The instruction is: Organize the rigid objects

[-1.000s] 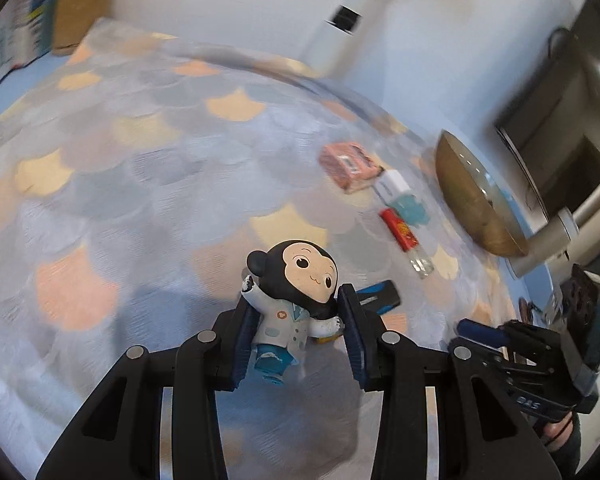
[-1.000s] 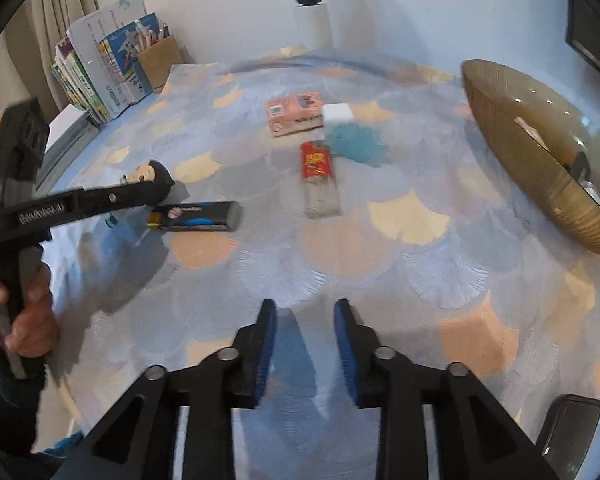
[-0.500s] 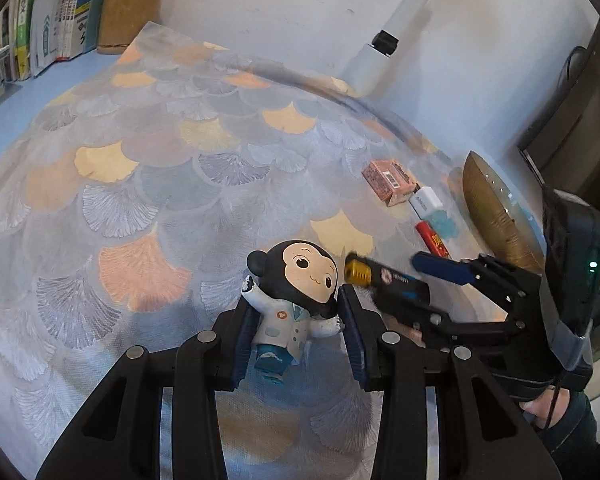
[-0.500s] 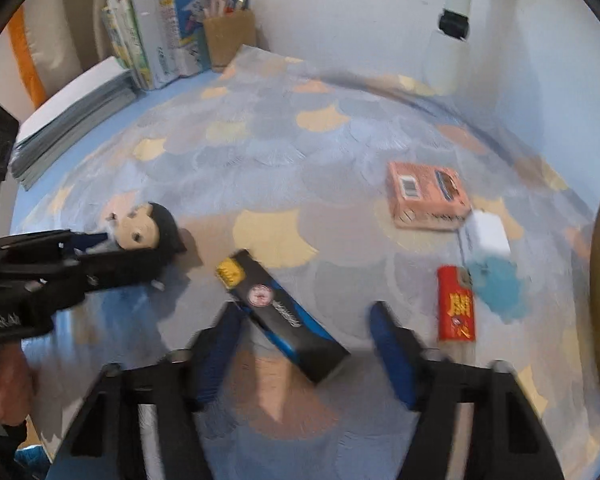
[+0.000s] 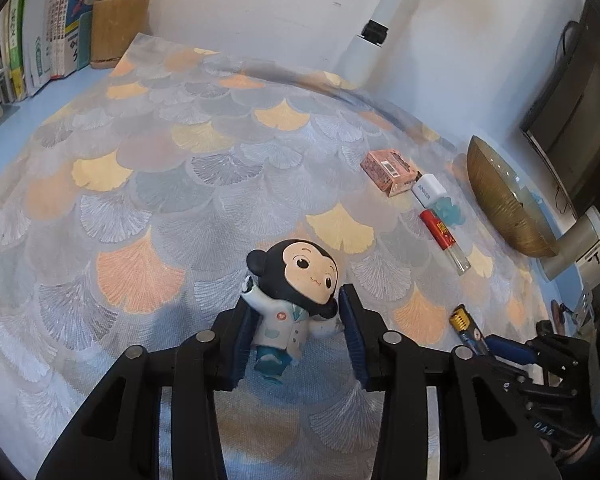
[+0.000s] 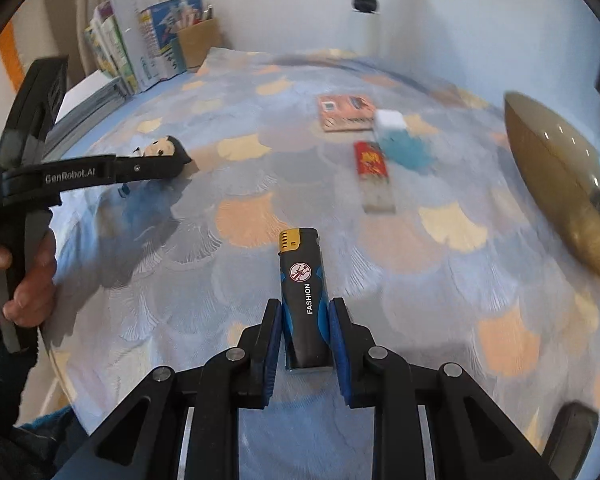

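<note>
A monkey figurine [image 5: 296, 272] in a white coat stands on the patterned tablecloth [image 5: 140, 184]. It is between the pads of my left gripper [image 5: 296, 300]. Those jaws are opening, and the pads stand just off its outstretched arms. In the right wrist view the same gripper [image 6: 156, 168] reaches in from the left, with the figurine's head [image 6: 168, 148] showing behind it. My right gripper [image 6: 305, 307] is shut on a black-and-blue lighter [image 6: 302, 264], whose gold top points away from me. In the left wrist view the lighter [image 5: 466, 326] sits at the lower right.
A pink box [image 5: 388, 168], a white charger [image 5: 430, 192] and a red-labelled clear lighter [image 5: 442, 234] lie in a row near a gold bowl [image 5: 504, 204] at the right. Books and a pen holder [image 5: 116, 28] stand at the back left. A person's hand [image 6: 28, 280] grips the left handle.
My right gripper opened wide over the lighter lying askew on the cloth, then closed on it; the lighter now lines up with the fingers. The left jaws have parted slightly around the figurine.
</note>
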`<state>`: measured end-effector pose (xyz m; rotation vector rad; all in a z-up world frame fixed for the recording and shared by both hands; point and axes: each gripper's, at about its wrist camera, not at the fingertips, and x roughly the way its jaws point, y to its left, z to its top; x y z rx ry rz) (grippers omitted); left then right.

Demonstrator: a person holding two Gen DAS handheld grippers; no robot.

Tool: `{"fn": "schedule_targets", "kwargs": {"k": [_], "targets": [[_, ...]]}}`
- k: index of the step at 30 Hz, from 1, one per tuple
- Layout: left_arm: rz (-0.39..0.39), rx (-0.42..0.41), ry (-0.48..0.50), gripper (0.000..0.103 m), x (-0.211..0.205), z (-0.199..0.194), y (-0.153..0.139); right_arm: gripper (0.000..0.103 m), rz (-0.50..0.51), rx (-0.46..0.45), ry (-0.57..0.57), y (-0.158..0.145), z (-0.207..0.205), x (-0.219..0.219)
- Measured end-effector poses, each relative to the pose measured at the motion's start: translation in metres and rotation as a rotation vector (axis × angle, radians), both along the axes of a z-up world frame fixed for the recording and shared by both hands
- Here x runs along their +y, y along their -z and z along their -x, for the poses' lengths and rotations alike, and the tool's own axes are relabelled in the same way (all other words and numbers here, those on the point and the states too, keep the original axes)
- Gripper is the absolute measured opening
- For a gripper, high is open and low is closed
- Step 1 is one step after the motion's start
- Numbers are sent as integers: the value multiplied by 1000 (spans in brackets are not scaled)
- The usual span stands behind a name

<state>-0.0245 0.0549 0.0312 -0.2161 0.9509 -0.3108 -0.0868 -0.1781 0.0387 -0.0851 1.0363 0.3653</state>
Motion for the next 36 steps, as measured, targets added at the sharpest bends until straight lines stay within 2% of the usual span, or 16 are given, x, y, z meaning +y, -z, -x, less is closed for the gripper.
{"fn": "schedule_targets", "kwargs": {"k": [1,4,5,7,10,11,12,13,14,18,21,25,32,34,35,36], "targets": [[1,-1,11,47,-1,1,0,25,0,0,5,0,0,0],[-5,2,14,53,-1,3,-1,36,32,-11,-5,0,0,11],[-8,2,13,63,-1,4,-2,41,48,-17,-12,1,0,17],[-40,1,4,76,-4,6,-3,42,52,-23,-18,1,1,19],[-88,-5,9,71,-10,9,-2,41,37,-37,0,1,3,20],[-107,-9,7,60,-11,10,-2,36,38,-46,1,1,5,22],[-127,-13,4,54,-13,11,-2,31,33,-52,-6,0,7,24],[-138,-16,0,42,-13,11,-1,25,24,-54,-19,0,10,27],[-128,-16,0,37,-12,11,-1,24,20,-54,-27,-1,11,30],[-105,-26,-11,37,-8,13,-5,23,-27,-56,-79,-7,20,40],[-73,-18,-4,37,-9,14,-8,22,-52,-76,-71,-17,22,37],[-70,-34,12,37,-17,16,-13,21,-51,-106,-44,-28,22,23],[-76,-6,31,37,-27,18,-2,21,-57,5,-4,-8,19,-3],[-64,-11,30,37,-26,19,-4,24,-78,44,-8,-3,17,-7],[-60,-7,28,37,-26,19,-3,33,-80,41,-8,-3,15,-6],[-56,-6,28,37,-25,19,-3,37,-81,47,-15,-3,13,-5]]}}
